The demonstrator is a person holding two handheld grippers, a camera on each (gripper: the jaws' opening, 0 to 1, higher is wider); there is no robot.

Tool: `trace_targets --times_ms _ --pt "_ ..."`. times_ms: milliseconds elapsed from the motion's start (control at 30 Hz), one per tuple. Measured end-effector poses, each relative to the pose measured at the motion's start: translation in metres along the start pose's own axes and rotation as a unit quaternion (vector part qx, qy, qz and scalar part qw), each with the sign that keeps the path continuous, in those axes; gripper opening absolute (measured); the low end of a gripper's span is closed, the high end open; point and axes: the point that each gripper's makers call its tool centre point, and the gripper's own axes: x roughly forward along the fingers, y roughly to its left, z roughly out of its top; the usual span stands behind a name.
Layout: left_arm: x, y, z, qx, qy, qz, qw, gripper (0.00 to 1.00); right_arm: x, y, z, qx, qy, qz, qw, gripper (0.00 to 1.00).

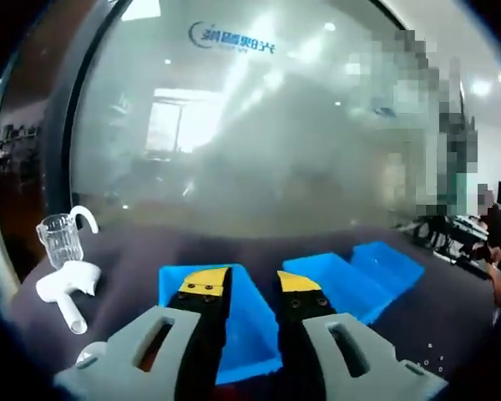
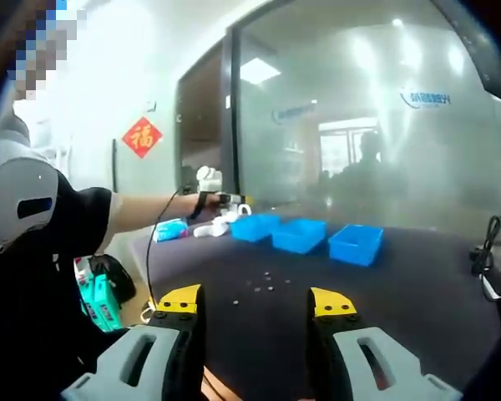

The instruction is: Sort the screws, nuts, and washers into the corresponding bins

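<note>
Three blue bins stand in a row on the dark table: the left bin (image 2: 255, 225), the middle bin (image 2: 299, 236) and the right bin (image 2: 356, 244). Small screws, nuts and washers (image 2: 263, 286) lie scattered in front of them. My right gripper (image 2: 256, 302) hangs open over the table's near side, well short of the parts, holding nothing. In the right gripper view my left gripper (image 2: 223, 200) is held out at the far left end of the row. Its own view shows it (image 1: 252, 284) open and holding nothing above one bin (image 1: 246, 330), with two more bins (image 1: 338, 284) (image 1: 392, 266) to the right.
A glass mug (image 1: 60, 238) and a white plastic piece (image 1: 67, 288) sit on the table (image 1: 134, 259) left of the bins. A frosted glass wall (image 1: 259, 134) rises just behind. A person's arm and dark sleeve (image 2: 83, 221) stretch in from the left. Cables (image 2: 488, 259) lie at the right edge.
</note>
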Motion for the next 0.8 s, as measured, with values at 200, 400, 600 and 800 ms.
trace_targets --times_ms 200,400,600,800 --pt "-0.025 -0.026 -0.006 0.005 0.003 -0.035 0.9993 0.38 0.002 -0.002 0.005 -0.001 -0.006 -0.002 1.0000 0.45" --pt "-0.060 -0.067 -0.004 -0.024 -0.014 -0.093 0.9953 0.46 0.002 -0.005 0.008 0.001 -0.011 -0.006 0.9999 0.45" --pt "-0.095 -0.100 0.001 -0.030 -0.030 -0.153 0.9874 0.46 0.001 -0.010 0.012 0.005 -0.019 -0.015 0.9997 0.45" --pt "-0.139 -0.130 -0.008 0.015 -0.038 -0.196 0.9797 0.46 0.000 -0.015 0.013 0.013 -0.026 -0.021 0.9993 0.45"
